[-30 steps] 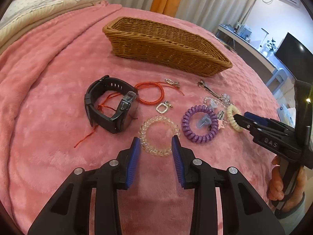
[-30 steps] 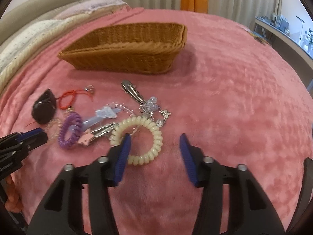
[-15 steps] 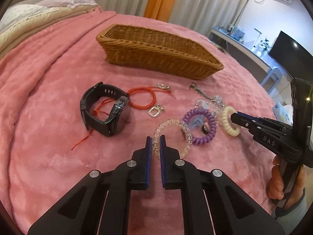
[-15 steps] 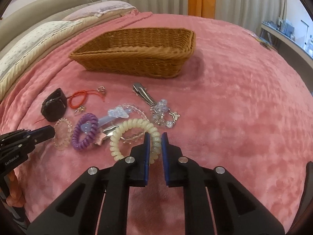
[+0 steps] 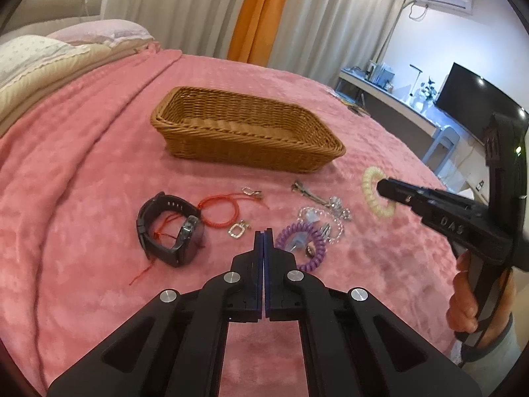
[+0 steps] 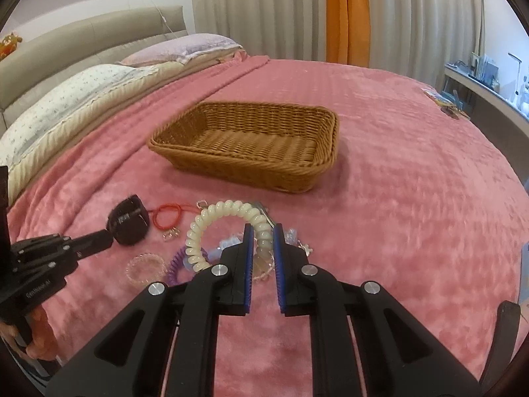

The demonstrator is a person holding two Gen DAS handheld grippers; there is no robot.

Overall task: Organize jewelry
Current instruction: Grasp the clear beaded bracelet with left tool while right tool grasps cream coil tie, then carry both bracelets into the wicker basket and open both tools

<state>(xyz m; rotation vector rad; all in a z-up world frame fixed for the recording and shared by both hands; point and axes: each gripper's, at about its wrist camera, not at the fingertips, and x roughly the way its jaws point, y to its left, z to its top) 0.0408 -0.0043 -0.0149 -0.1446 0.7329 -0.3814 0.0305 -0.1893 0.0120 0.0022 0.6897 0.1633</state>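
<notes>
My right gripper [image 6: 263, 231] is shut on a cream spiral hair tie [image 6: 211, 221] and holds it lifted above the pink blanket; it also shows in the left wrist view [image 5: 372, 195]. My left gripper [image 5: 264, 233] is shut and empty; the clear bead bracelet [image 6: 145, 266] lies on the blanket below it. A brown wicker basket [image 5: 244, 152] stands behind the jewelry, empty. A black watch [image 5: 170, 231], a red cord bracelet [image 5: 220, 213], a purple spiral tie [image 5: 305, 244], a silver hair clip [image 5: 305, 192] and small charms lie on the blanket.
The pink blanket [image 5: 82, 172] covers a bed with pillows [image 6: 72, 96] at the left. A desk with a monitor [image 5: 476, 99] stands at the far right. Curtains [image 6: 264, 10] hang behind.
My right gripper closed on the cream spiral tie and lifted it off the blanket. My left gripper closed near the clear bracelet and rose without it.
</notes>
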